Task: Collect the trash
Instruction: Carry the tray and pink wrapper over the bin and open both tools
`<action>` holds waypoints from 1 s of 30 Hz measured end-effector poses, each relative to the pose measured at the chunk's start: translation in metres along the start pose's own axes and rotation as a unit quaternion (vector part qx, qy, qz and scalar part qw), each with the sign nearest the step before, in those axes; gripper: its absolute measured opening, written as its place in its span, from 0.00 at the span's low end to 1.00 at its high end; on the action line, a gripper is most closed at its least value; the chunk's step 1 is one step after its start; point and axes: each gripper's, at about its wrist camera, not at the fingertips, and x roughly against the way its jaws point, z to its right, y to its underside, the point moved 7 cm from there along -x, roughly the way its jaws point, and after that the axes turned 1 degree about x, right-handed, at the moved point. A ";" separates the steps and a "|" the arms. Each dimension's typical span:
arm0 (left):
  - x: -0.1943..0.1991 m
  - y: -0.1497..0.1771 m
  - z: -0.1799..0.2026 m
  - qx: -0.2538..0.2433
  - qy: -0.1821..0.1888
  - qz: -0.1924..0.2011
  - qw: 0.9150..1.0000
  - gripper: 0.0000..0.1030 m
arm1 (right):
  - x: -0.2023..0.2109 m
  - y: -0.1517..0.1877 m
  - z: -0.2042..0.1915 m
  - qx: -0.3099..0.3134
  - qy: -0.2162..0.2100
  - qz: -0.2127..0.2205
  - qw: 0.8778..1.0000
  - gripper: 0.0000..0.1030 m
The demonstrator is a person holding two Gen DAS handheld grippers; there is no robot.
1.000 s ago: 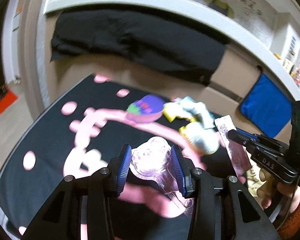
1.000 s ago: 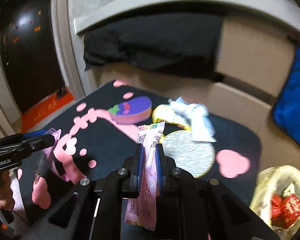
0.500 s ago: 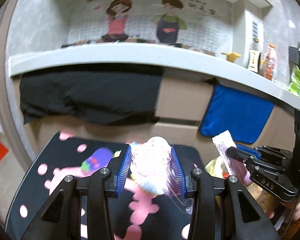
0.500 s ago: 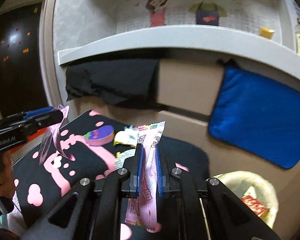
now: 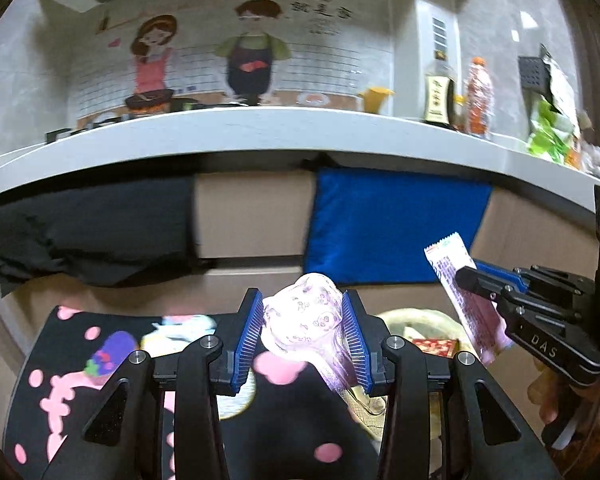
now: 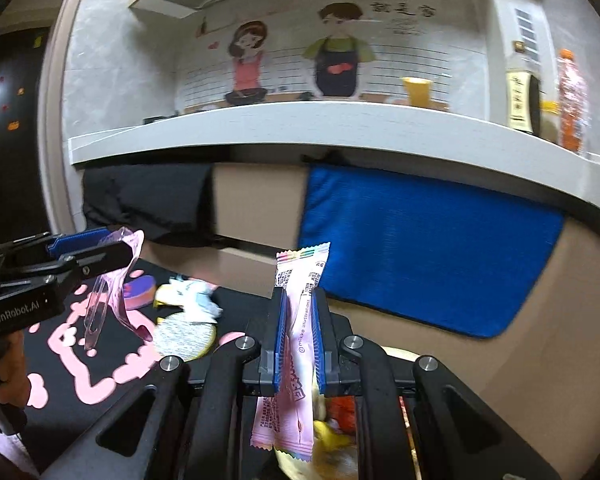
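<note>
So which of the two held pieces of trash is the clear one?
The crumpled clear plastic cup in the left gripper. The right gripper holds an opaque pink printed snack wrapper, flat and long.

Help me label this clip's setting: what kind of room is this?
Probably a home kitchen corner: a white counter carries sauce and drink bottles and a yellow cup, and a cartoon cooking mural covers the wall behind.

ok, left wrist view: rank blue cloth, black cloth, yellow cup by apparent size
Blue cloth and black cloth look about equal; too close to rank.
Yellow cup on the shelf is clearly smallest, though it sits farther back.
</note>
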 end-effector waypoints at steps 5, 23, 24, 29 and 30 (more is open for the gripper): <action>-0.018 0.005 0.035 -0.009 0.027 -0.013 1.000 0.41 | 0.011 0.009 0.033 -0.016 0.025 -0.001 1.000 0.10; -0.104 0.048 0.112 0.007 0.108 -0.100 0.989 0.41 | 0.011 0.054 0.117 -0.064 0.077 -0.028 0.995 0.11; -0.107 0.049 0.114 0.007 0.109 -0.103 0.989 0.41 | 0.010 0.057 0.120 -0.067 0.078 -0.031 0.994 0.11; -0.130 0.061 0.119 0.013 0.112 -0.125 0.986 0.41 | -0.001 0.068 0.129 -0.077 0.077 -0.043 0.993 0.11; -0.133 0.062 0.119 0.013 0.112 -0.127 0.985 0.41 | -0.003 0.070 0.130 -0.079 0.076 -0.046 0.993 0.11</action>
